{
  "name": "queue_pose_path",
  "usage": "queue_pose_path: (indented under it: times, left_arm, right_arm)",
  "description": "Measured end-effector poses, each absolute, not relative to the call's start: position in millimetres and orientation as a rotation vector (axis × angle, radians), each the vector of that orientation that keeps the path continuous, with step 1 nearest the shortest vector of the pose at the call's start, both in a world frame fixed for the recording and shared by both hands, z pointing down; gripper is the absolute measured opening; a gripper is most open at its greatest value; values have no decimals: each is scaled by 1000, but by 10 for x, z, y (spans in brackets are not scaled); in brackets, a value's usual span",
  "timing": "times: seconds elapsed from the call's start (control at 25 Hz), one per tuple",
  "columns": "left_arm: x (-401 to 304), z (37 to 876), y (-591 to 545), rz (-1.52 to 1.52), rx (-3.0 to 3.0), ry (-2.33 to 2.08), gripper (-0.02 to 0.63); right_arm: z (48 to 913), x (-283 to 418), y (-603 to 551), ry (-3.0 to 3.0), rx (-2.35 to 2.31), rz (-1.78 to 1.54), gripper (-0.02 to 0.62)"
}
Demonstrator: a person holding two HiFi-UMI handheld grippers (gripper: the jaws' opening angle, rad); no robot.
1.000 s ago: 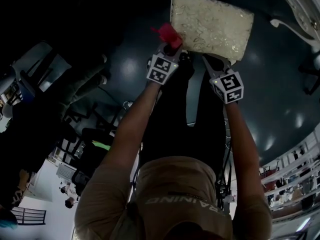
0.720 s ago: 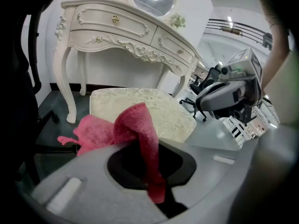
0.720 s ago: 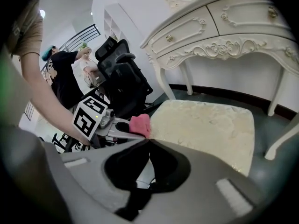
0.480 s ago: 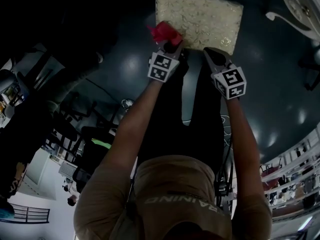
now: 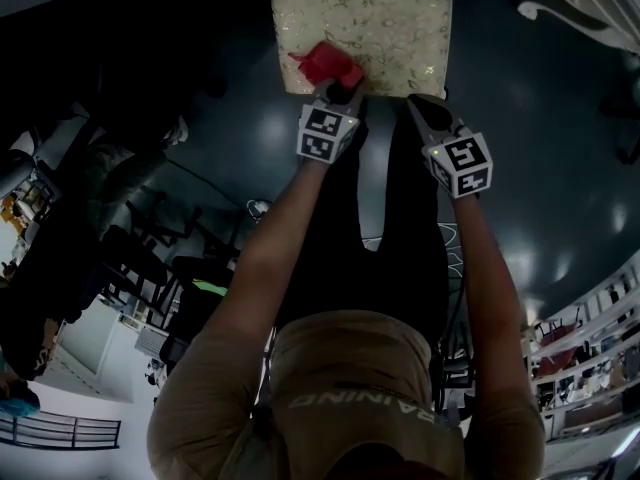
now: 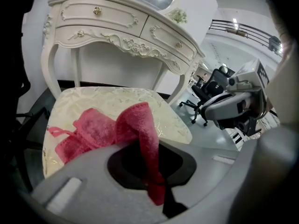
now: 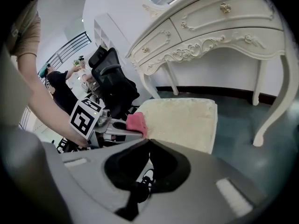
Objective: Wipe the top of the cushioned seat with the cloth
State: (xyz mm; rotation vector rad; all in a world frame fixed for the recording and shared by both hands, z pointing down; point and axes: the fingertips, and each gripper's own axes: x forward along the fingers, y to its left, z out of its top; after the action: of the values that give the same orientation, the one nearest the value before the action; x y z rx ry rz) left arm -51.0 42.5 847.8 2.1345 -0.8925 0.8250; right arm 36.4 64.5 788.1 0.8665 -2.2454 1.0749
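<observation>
The cushioned seat [image 5: 375, 23] is a cream, patterned square stool top at the top of the head view. A red cloth [image 5: 325, 64] lies bunched on its near edge. My left gripper [image 5: 341, 92] is shut on this cloth. In the left gripper view the cloth [image 6: 105, 129] spreads over the seat [image 6: 112, 99] and one fold hangs down between the jaws. My right gripper [image 5: 424, 105] hovers just short of the seat's near right edge, shut and holding nothing. The right gripper view shows the seat [image 7: 187, 118] ahead and the cloth [image 7: 137, 123] at its left.
A white ornate dressing table [image 6: 117, 27] stands right behind the seat, and its curved leg [image 7: 275, 101] is close to the seat's right side. Black office chairs [image 7: 112, 85] stand to the left. The floor [image 5: 540, 158] is dark and glossy. A person [image 7: 58, 90] stands far off.
Both grippers have moved in over the seat's near edge. The cloth, earlier beside the seat's near left corner, now rests on the cushion.
</observation>
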Motion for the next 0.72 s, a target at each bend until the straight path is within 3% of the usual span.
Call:
queue_pose_path:
  times: [0.72]
  left_arm:
    - [930, 8460, 581, 846, 2158, -752, 32]
  right_arm:
    - [7928, 1672, 741, -2216, 976, 1113, 5]
